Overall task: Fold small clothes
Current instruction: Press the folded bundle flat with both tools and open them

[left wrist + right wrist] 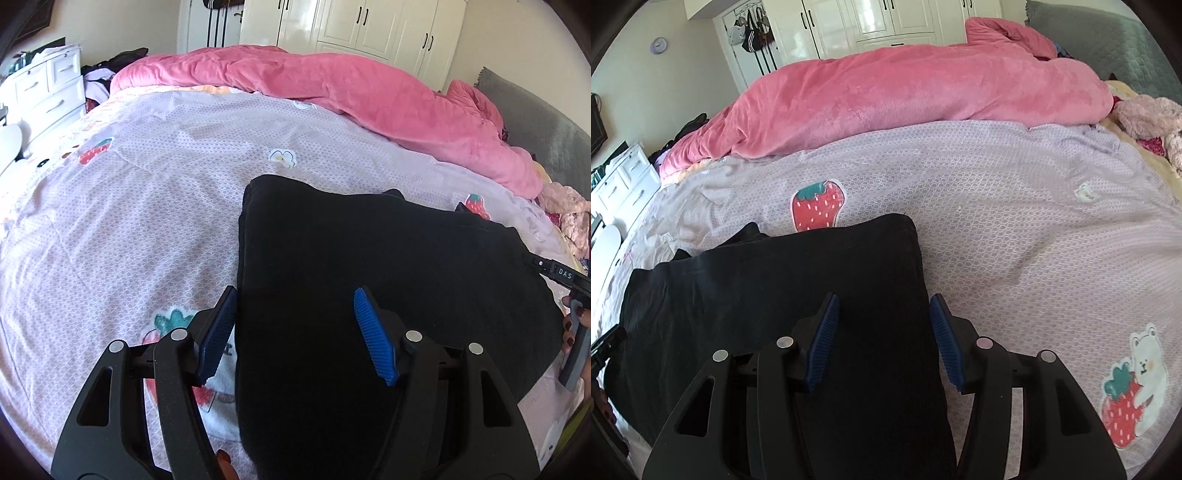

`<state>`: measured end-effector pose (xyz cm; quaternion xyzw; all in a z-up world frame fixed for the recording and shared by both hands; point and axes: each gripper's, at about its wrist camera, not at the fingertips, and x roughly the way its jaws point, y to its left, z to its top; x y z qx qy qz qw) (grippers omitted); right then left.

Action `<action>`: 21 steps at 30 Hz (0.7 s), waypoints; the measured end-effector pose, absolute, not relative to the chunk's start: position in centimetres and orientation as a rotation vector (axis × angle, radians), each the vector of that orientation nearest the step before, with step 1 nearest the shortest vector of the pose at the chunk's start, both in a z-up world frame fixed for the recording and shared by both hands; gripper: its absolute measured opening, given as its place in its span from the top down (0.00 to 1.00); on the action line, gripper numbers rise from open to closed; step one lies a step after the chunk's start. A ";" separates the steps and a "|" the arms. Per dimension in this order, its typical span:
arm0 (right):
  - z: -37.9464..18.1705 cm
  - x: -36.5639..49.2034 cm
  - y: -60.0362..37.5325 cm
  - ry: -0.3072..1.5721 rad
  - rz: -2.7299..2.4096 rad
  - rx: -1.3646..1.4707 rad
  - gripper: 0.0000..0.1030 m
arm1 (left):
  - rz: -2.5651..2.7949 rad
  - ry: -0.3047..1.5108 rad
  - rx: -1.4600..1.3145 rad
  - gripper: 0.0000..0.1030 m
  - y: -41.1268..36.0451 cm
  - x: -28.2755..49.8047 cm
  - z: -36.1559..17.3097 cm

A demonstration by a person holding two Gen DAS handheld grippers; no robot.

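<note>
A black garment (369,266) lies flat on the lilac strawberry-print bedsheet (129,206), partly folded with doubled edges. My left gripper (295,328) is open and hovers over the garment's near left edge, its blue pads straddling that edge. My right gripper (882,332) is open over the garment's (775,288) near right edge, the edge lying between its blue pads. Neither holds cloth. The right gripper's body also shows at the right edge of the left wrist view (569,288).
A pink fleece duvet (332,92) is bunched along the far side of the bed. A grey headboard (535,125) and pink plush items (1145,114) sit at the right. White drawers (44,96) stand left; wardrobes (886,18) behind.
</note>
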<state>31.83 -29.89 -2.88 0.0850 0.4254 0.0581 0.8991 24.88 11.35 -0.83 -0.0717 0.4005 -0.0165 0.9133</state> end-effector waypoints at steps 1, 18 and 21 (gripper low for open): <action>-3.0 32.0 -29.9 0.885 0.121 0.175 0.63 | -0.029 0.824 -0.150 0.56 11.4 24.9 -0.9; -1.1 31.1 -29.8 0.764 0.094 0.102 0.97 | 0.004 0.792 -0.196 0.96 12.7 24.6 -0.4; -2.6 31.9 -30.2 0.824 0.072 0.116 0.97 | 0.012 0.816 -0.182 0.95 12.6 24.9 -1.2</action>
